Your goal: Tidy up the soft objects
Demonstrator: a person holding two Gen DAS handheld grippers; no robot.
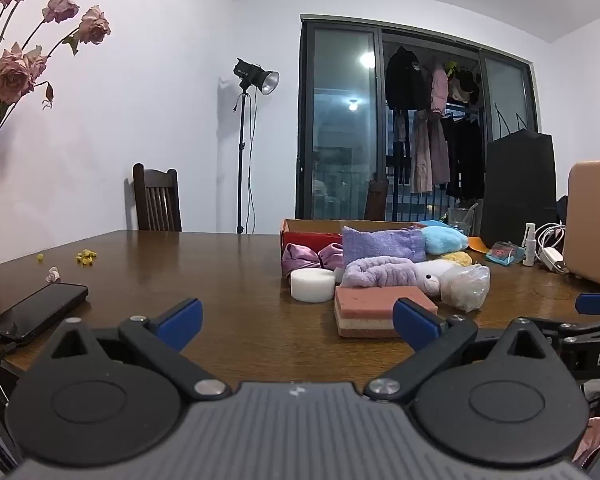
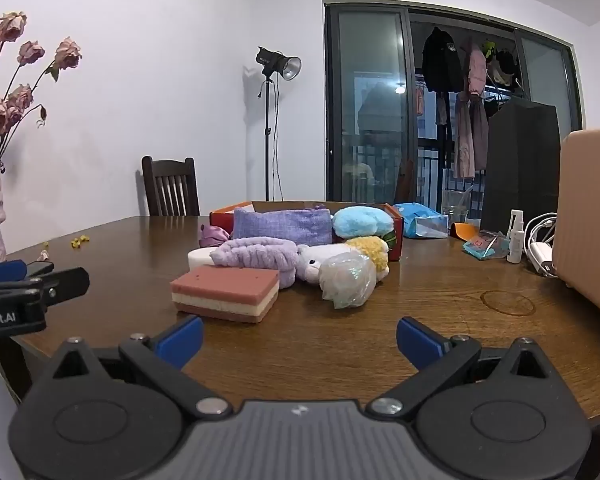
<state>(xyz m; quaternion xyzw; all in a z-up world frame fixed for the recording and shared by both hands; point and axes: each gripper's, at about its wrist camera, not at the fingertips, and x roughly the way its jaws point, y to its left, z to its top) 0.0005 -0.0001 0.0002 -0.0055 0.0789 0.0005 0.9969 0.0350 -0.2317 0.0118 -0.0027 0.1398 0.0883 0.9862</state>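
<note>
Both of my grippers sit low at the near edge of the wooden table (image 2: pixel 340 344), pointing toward the pile. My left gripper (image 1: pixel 298 320) has its blue fingers spread wide with nothing between them; my right gripper (image 2: pixel 300 338) is spread just as wide, also empty.

Soft items, as they lie:
- pink layered sponge (image 2: pixel 225 292), nearest to me, flat on the table
- white round sponge (image 1: pixel 313 285), just behind and left of it
- purple plush toy (image 2: pixel 256 260), draped against the pink sponge's far edge
- crinkled plastic-wrapped bundle (image 2: pixel 346 279), to the right of the plush
- yellow fluffy piece (image 2: pixel 370 250), behind the bundle
- purple satin bow (image 1: pixel 306 258), on the table by the box
- lilac fabric pouch (image 2: pixel 282 226) and blue fluffy ball (image 2: pixel 362 220), at the red cardboard box (image 1: pixel 310 236); whether they rest inside it or lean on its rim, I cannot tell.

Judgement: the task looks barely begun. Most of the pile is loose on the table in front of the box. I take the box as the likely destination, though nothing confirms that. Nearly everything is left to do.
</note>
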